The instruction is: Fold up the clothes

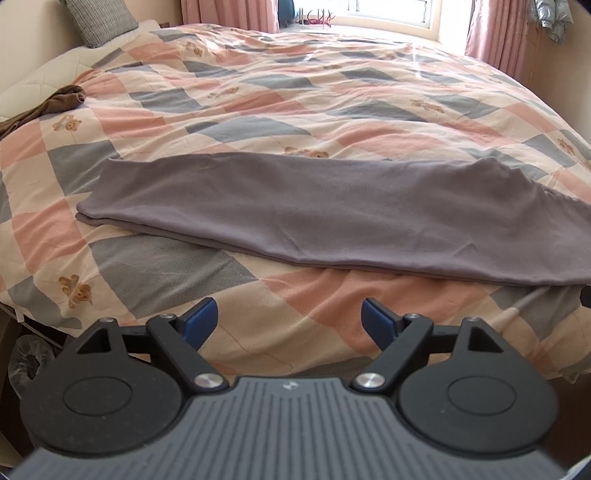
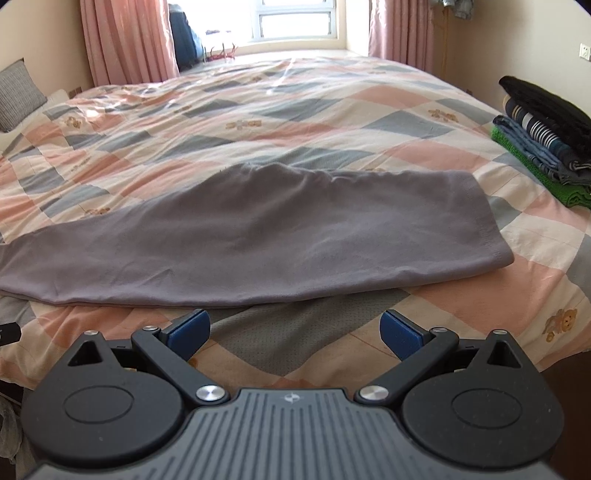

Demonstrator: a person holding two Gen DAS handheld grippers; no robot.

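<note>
A grey-purple garment point(image 1: 314, 214) lies flat across the bed, folded lengthwise into a long band; it also shows in the right wrist view point(image 2: 258, 236), with its hemmed end at the right. My left gripper point(image 1: 290, 319) is open and empty, hovering above the near edge of the bed, short of the garment's near edge. My right gripper point(image 2: 295, 330) is open and empty too, just short of the garment's near edge.
The bed carries a checked pink, grey and cream quilt point(image 1: 295, 92). A brown garment point(image 1: 55, 101) lies at the far left by a grey pillow point(image 1: 99, 18). A stack of folded clothes point(image 2: 543, 133) sits at the bed's right edge. A white cable point(image 1: 517, 306) lies near the garment.
</note>
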